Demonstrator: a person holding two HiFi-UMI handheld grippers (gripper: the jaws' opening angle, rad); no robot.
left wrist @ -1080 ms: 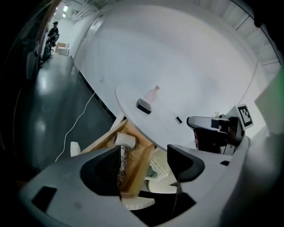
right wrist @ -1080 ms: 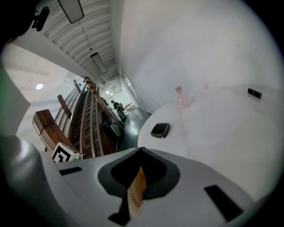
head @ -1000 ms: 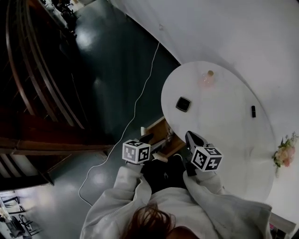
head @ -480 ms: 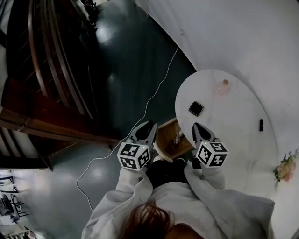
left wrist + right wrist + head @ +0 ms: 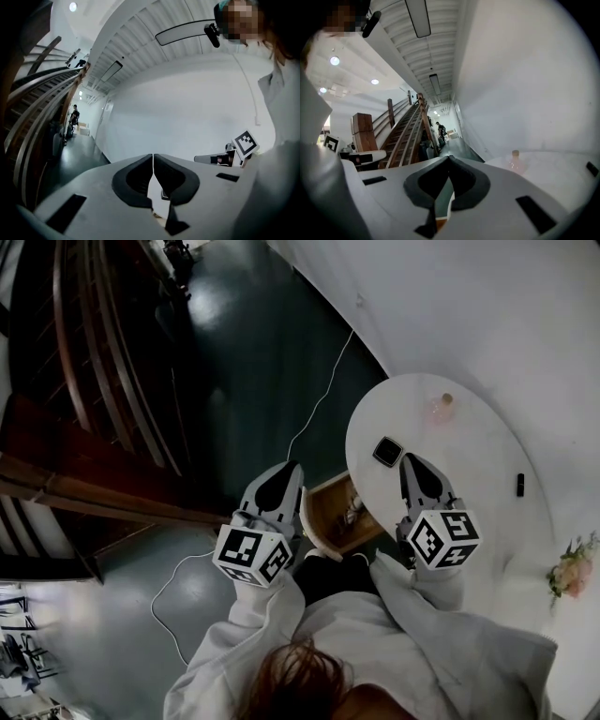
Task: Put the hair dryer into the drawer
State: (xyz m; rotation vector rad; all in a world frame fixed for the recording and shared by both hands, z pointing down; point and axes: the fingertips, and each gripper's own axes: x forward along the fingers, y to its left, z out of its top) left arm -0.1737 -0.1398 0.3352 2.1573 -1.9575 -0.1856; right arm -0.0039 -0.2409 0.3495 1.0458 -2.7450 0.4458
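My left gripper (image 5: 289, 471) is raised above the dark floor, just left of the open wooden drawer (image 5: 330, 517). Its jaws are closing right together, and in the left gripper view (image 5: 153, 157) the pads touch with nothing between them. My right gripper (image 5: 411, 461) hovers over the near edge of the white round table (image 5: 469, 521). It is shut and empty too (image 5: 449, 160). Something pale lies in the drawer (image 5: 354, 513); I cannot tell whether it is the hair dryer. Each gripper shows in the other's view: the right one (image 5: 219, 159), the left one (image 5: 361, 157).
On the table stand a black square object (image 5: 387, 451), a pink bottle (image 5: 442, 409) and a small black item (image 5: 519, 486). Flowers (image 5: 569, 573) sit at the right edge. A white cable (image 5: 314, 413) runs across the floor. A wooden staircase (image 5: 84, 381) fills the left.
Both grippers have lifted away from the drawer and now point outward, the left over the floor, the right over the table edge. The drawer stays open.
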